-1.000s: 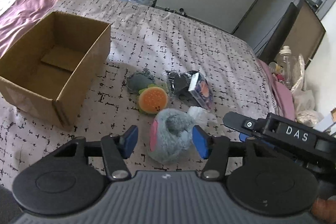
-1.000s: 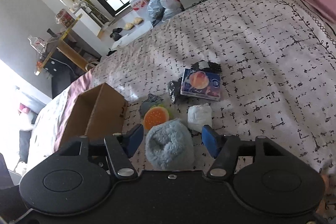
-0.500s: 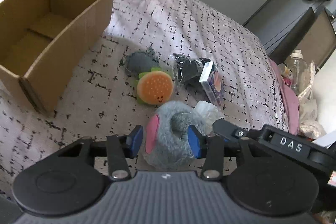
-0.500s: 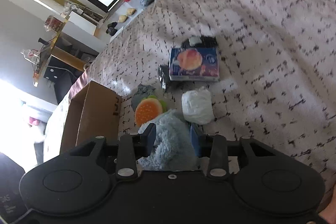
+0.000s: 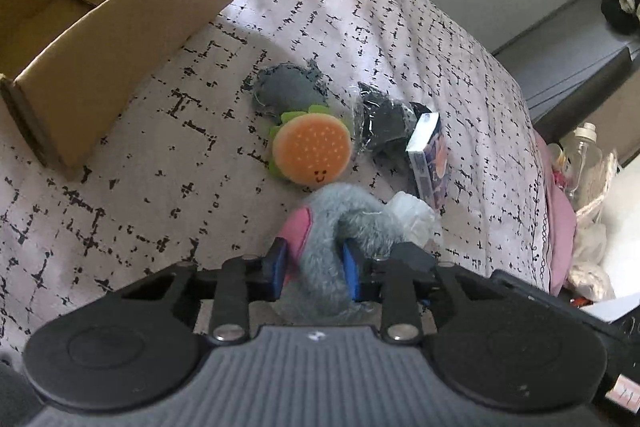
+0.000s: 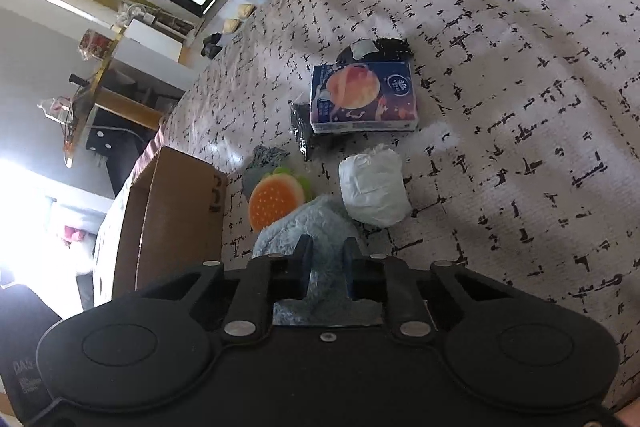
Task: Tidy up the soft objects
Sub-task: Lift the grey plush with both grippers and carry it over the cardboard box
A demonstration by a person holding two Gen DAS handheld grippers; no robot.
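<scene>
The cardboard box [image 5: 100,23] runs off the frame's left edge (its far corner unseen), its floor partly hidden.

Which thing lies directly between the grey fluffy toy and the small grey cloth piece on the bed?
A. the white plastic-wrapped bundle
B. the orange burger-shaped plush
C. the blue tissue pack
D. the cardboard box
B: in the left wrist view the burger-shaped plush lies between the grey fluffy toy and the grey cloth piece, touching or overlapping the cloth's edge.
</scene>
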